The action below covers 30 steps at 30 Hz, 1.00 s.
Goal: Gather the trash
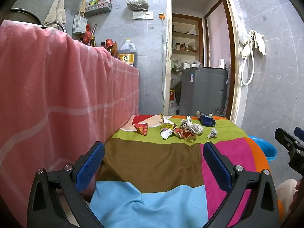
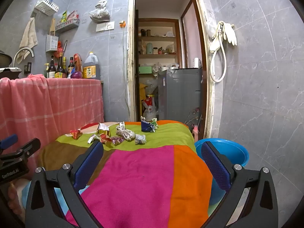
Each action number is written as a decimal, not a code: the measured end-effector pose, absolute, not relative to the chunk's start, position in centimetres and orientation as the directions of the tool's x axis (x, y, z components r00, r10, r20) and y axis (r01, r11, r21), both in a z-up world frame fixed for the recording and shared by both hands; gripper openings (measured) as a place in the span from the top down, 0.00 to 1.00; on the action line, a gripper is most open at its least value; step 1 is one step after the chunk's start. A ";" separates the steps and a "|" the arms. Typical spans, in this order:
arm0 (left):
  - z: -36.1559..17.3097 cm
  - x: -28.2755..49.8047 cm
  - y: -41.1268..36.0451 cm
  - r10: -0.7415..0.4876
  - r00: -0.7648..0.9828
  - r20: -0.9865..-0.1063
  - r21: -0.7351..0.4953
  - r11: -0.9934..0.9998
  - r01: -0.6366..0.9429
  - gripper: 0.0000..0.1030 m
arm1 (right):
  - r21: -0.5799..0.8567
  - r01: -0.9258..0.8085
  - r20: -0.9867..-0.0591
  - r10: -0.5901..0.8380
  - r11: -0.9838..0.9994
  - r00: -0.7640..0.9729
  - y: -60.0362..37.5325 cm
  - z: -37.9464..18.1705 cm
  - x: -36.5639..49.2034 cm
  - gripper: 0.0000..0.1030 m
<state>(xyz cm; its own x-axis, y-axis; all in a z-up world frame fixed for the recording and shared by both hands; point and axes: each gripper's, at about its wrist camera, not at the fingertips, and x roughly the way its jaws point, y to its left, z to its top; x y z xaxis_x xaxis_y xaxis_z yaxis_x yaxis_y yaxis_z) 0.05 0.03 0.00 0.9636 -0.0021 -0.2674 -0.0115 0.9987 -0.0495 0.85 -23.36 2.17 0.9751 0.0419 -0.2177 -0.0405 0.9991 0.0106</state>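
Note:
Several crumpled wrappers and paper scraps lie on the green stripe of a table covered by a colourful striped towel: a red carton, a white printed wad, a blue packet and a small white wad. The right wrist view shows the same pile and the blue packet standing upright. My left gripper is open and empty, well short of the trash. My right gripper is open and empty, also short of it. A blue basin sits beside the table's right edge.
A counter draped in pink cloth stands close on the left, with bottles on top. A doorway with a grey appliance lies behind the table. The blue basin also shows in the left wrist view.

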 end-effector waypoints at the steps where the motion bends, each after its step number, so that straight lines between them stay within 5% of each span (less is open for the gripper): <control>1: 0.0 0.1 0.1 -0.003 0.964 -0.267 -0.050 0.999 -0.011 0.01 | 0.012 -0.041 -0.216 0.043 0.999 0.975 -23.4 2.2 0.8 0.00; 30: -0.2 0.1 0.3 -0.004 0.964 -0.266 -0.042 0.999 -0.007 0.01 | 0.014 -0.040 -0.220 0.042 0.999 0.975 -23.4 2.2 0.8 0.00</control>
